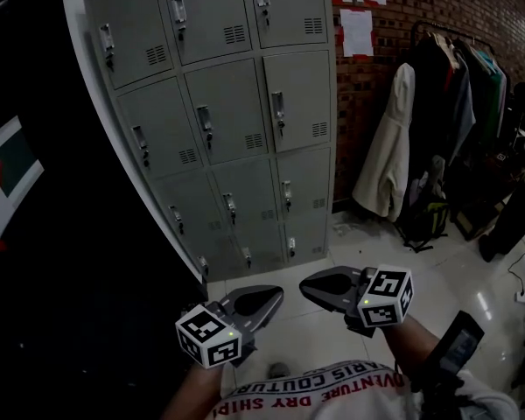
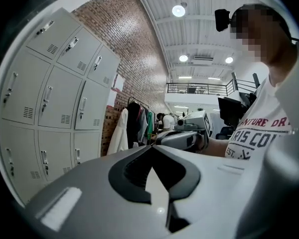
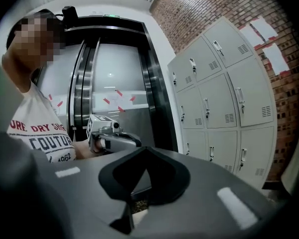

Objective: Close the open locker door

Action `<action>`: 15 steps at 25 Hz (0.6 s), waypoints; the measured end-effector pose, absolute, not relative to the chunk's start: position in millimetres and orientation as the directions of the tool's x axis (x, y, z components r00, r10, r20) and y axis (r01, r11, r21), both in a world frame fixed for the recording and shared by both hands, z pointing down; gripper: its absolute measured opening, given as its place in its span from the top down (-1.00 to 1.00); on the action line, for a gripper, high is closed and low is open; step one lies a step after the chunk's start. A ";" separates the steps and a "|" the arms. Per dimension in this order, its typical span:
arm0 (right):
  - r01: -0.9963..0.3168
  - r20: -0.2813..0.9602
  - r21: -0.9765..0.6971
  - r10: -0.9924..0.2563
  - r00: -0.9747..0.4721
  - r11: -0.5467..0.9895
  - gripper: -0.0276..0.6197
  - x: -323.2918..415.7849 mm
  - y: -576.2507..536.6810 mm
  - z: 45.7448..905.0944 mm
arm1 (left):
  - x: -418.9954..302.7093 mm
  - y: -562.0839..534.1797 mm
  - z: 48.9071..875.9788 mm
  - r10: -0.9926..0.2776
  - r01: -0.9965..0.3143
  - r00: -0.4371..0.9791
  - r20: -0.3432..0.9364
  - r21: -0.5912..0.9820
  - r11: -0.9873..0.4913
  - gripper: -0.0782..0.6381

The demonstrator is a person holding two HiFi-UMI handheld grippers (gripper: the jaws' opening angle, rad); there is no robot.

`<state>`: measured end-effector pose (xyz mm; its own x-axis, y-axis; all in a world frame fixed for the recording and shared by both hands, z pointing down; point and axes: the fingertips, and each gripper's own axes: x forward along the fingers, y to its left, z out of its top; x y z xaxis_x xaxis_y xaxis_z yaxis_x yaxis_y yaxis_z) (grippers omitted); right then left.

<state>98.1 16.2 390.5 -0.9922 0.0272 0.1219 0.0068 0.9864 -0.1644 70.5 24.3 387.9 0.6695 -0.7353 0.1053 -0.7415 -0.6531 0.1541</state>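
Observation:
A grey bank of lockers (image 1: 219, 103) stands ahead against the wall, also seen in the left gripper view as lockers (image 2: 50, 83) and in the right gripper view as lockers (image 3: 224, 93). Every door I can see sits flush with its frame; none stands open. My left gripper (image 1: 278, 294) and right gripper (image 1: 304, 283) hang low in front of my torso, well short of the lockers, tips pointing toward each other. Both are shut with nothing between the jaws. The left gripper's jaws (image 2: 152, 147) meet at the tip, as do the right gripper's (image 3: 145, 148).
A clothes rack (image 1: 451, 94) with dark garments and a white coat (image 1: 389, 147) stands right of the lockers by the brick wall (image 1: 367, 86). A bag (image 1: 424, 221) lies below it. A person (image 1: 521, 199) stands at far right. Dark lift doors (image 3: 109, 83) flank the lockers' left.

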 end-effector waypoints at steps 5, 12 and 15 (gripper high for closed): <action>-0.001 0.122 -0.158 0.018 -0.992 0.987 0.93 103.3 28.2 391.6 | 77.7 36.7 385.4 -0.735 -0.742 0.670 0.107 0.141 -0.656 0.77; -0.012 0.100 -0.151 0.003 -0.995 0.989 0.93 106.1 32.3 384.0 | 81.6 45.8 382.7 -0.728 -0.737 0.675 0.117 0.128 -0.663 0.77; -0.020 0.090 -0.155 -0.006 -0.996 0.988 0.93 108.2 31.2 381.8 | 82.2 48.2 381.3 -0.724 -0.733 0.680 0.117 0.126 -0.668 0.77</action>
